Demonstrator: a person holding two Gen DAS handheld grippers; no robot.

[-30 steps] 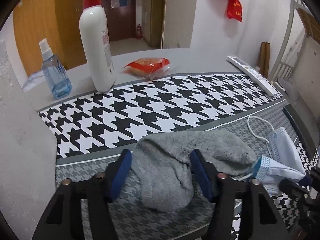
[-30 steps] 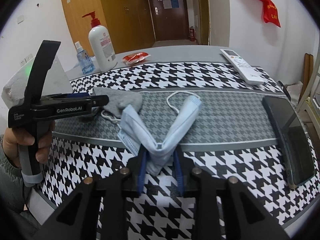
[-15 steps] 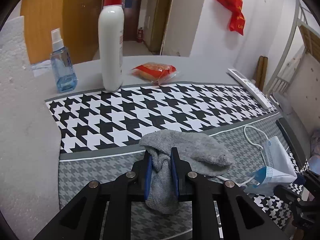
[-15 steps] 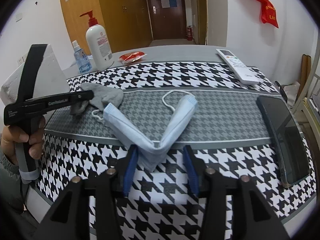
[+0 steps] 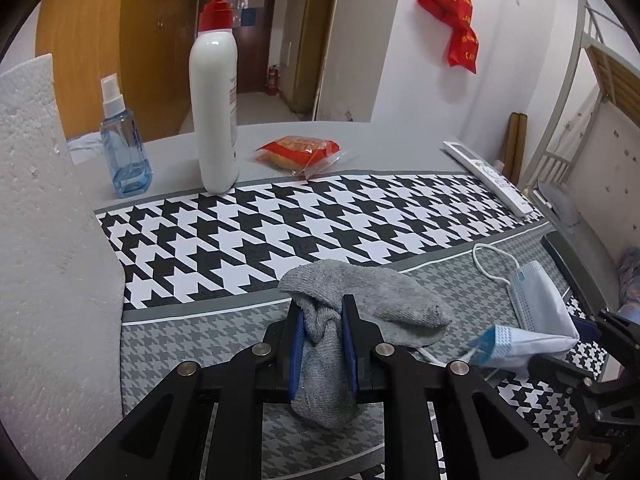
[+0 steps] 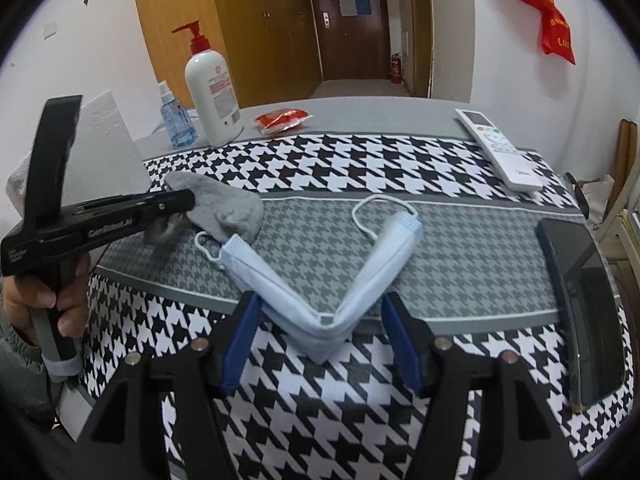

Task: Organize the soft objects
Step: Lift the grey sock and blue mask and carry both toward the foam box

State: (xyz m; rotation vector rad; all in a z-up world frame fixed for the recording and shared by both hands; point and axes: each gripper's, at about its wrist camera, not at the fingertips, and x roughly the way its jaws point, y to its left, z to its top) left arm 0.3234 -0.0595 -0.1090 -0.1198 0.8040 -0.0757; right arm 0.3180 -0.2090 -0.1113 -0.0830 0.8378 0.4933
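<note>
Gray sock (image 5: 348, 300) between hand-held gripper (image 5: 322, 344) pads.

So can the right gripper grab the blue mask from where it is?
Probably yes. The right gripper is open, and the mask's folded corner lies right between its blue fingers with nothing blocking.

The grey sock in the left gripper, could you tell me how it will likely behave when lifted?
The grey sock looks floppy: it bunches between the left gripper pads and droops below. Probably light, so its loose toe end should trail and dangle.
</note>
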